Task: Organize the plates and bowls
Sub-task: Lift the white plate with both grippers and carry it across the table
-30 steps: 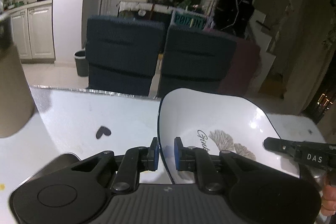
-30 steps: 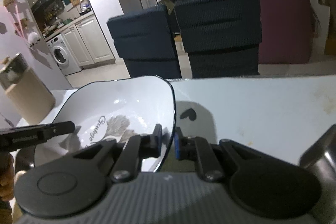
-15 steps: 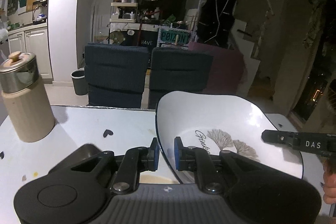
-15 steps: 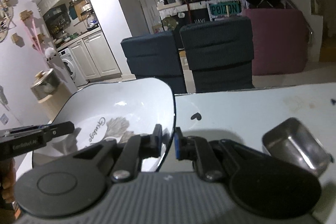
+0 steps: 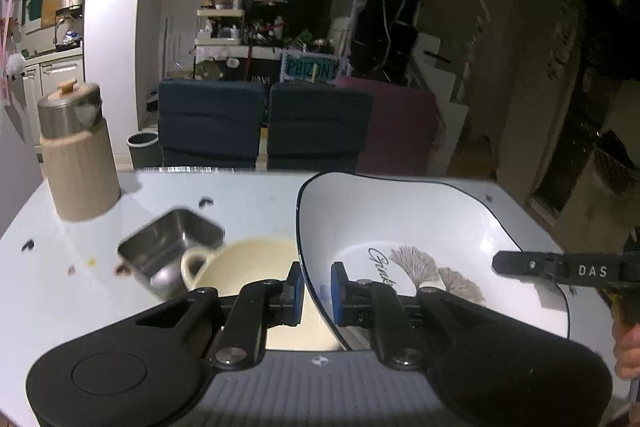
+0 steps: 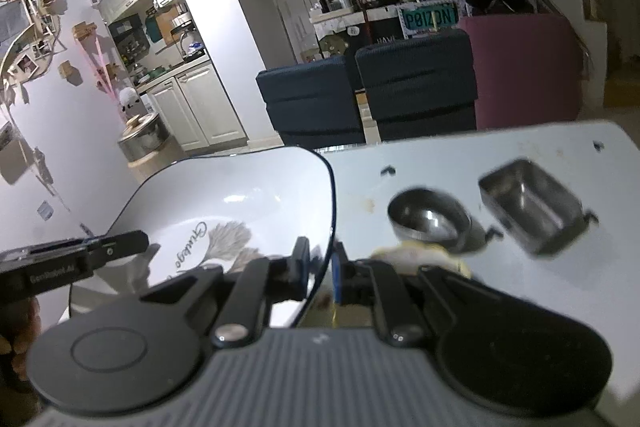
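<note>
Above table (image 5: pixel 248 203), both grippers (image 5: pixel 313 293) (image 6: pixel 322 273) pinch plate (image 5: pixel 400 227) rims over cream bowl (image 5: pixel 256 263); uneven pull risks dropping it.

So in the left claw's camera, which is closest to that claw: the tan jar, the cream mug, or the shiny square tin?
1. Cream mug, just beyond the left claw.
2. Shiny square tin, farther left.
3. Tan jar, far left corner.
</note>
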`<state>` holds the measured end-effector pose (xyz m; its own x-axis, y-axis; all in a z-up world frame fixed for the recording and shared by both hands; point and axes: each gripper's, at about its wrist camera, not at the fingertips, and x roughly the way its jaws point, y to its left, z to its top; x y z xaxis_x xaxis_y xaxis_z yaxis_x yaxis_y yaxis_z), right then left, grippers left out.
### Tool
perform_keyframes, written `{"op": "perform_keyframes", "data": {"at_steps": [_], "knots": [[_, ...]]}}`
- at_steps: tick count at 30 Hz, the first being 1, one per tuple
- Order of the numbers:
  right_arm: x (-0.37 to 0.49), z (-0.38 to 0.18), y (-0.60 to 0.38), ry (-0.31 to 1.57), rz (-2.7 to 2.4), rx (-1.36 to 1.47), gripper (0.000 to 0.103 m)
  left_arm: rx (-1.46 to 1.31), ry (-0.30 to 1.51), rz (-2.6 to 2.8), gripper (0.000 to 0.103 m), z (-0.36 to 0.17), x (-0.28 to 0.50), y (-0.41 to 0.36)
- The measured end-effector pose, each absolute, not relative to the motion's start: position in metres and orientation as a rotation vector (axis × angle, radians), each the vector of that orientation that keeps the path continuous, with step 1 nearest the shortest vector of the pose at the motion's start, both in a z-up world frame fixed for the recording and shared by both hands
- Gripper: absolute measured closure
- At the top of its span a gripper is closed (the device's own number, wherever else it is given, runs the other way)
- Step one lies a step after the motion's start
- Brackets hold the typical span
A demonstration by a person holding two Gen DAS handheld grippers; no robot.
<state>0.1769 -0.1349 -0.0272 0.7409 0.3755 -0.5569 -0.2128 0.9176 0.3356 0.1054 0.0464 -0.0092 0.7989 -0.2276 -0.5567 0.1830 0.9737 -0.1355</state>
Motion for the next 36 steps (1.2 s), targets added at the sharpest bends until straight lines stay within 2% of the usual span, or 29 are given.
{"op": "perform_keyframes", "data": {"at_steps": [13, 23, 36], "knots": [[0.111, -0.083, -0.113, 0.820, 0.313, 0.178, 0.088, -0.099, 0.795, -0.280, 0.088, -0.083, 0.054, 0.066], [0.095, -0.134, -0.098, 1.013, 0.319, 0.118, 0.085, -0.066, 0.934, -0.266, 0.087, -0.126, 0.061, 0.069], [0.117, -0.150, -0.070, 1.089, 0.314, 0.045, 0.085, -0.104, 0.991, -0.230, 0.086, -0.144, 0.086, 0.084]]}}
